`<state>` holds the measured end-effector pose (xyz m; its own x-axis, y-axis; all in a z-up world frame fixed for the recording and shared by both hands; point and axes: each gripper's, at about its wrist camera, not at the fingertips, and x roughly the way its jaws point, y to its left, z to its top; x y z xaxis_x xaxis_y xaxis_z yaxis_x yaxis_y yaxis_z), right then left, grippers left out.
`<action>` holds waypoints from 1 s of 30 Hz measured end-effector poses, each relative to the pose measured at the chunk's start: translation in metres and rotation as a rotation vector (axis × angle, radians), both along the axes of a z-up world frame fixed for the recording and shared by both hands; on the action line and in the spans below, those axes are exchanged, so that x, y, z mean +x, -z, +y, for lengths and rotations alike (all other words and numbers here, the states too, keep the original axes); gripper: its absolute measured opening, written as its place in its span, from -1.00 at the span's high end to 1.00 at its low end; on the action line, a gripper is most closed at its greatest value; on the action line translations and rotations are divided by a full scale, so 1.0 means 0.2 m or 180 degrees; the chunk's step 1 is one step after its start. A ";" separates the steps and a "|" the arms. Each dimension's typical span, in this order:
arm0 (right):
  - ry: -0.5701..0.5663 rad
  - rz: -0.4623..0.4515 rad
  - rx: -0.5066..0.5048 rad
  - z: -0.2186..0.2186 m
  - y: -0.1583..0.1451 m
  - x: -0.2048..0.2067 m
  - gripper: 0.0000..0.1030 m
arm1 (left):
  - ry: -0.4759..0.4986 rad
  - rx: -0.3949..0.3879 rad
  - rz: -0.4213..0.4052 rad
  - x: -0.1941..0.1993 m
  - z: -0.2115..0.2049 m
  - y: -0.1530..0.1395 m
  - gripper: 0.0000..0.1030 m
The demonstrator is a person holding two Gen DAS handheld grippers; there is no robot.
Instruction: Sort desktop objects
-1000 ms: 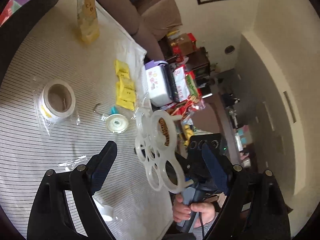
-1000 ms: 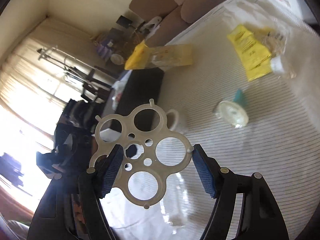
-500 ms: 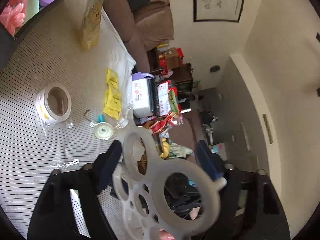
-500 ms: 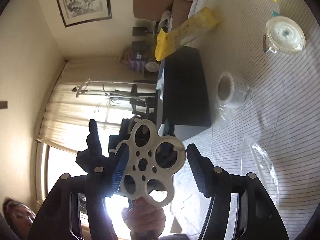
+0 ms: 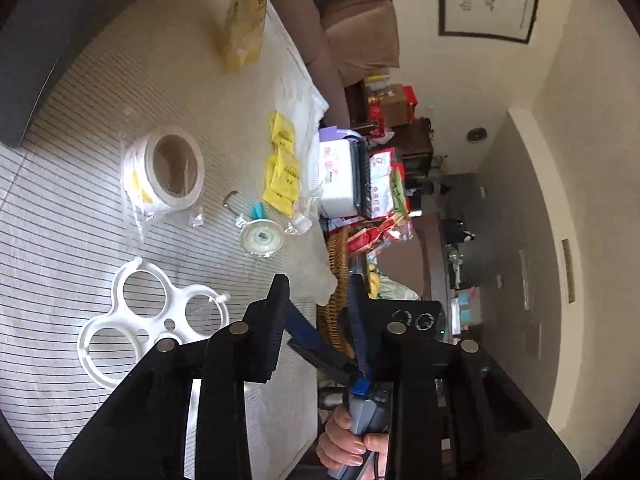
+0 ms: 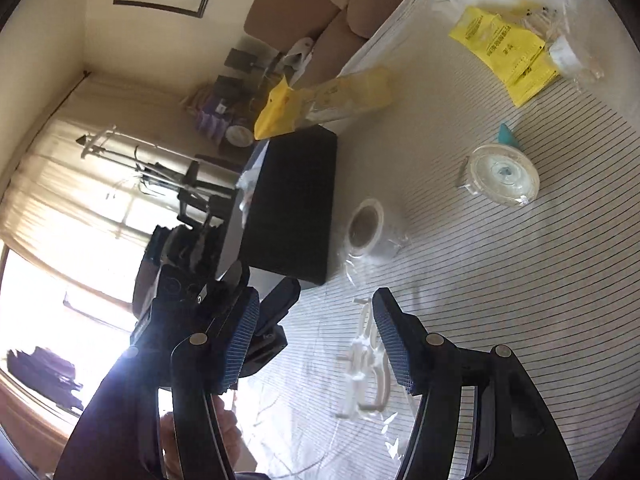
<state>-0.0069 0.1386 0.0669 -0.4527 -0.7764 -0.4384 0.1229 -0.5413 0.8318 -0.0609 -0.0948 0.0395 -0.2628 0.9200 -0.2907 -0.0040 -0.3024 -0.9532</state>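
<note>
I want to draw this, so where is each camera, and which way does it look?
Left wrist: sits on the left gripper, looking across the striped table toward a sofa. Its own jaws are empty and have just been closing, and the person's other hand shows.
Right wrist: sits on the right gripper, facing the table and a bright window. Its jaws are empty and have just narrowed, and the left gripper shows ahead.
Shared: tape roll, white ring holder, table.

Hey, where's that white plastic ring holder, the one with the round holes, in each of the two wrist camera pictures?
Left wrist: white ring holder lies flat on the striped cloth, lower left.
Right wrist: seen edge-on, low centre, beside the right finger.
Shared landmark: the tape roll.
</note>
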 end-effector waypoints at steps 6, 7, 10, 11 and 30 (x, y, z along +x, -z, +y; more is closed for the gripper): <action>-0.0158 0.0109 0.0893 -0.03 -0.03 0.00 -0.22 | 0.0006 -0.0703 0.0104 0.05 -0.10 -0.02 0.41; -0.0213 0.0077 0.1041 -0.04 -0.01 0.01 -0.22 | 0.0040 -0.0795 0.0149 0.07 -0.12 -0.03 0.41; -0.0337 -0.0015 0.1051 -0.07 0.05 0.02 -0.21 | 0.0165 -0.1208 0.0308 0.12 -0.13 -0.08 0.41; -0.0367 -0.0054 0.1035 -0.08 0.07 0.02 -0.16 | 0.0214 -0.1314 0.0373 0.14 -0.13 -0.09 0.41; -0.0770 -0.0521 -0.0697 -0.23 0.17 -0.02 0.22 | 0.0742 -0.1479 0.0582 0.29 -0.09 -0.11 -0.48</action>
<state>-0.0105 0.0919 0.0335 -0.1819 -0.9360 -0.3013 0.0812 -0.3197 0.9440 -0.0025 -0.1118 0.0607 -0.1517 0.7456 -0.6489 -0.2743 -0.6625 -0.6970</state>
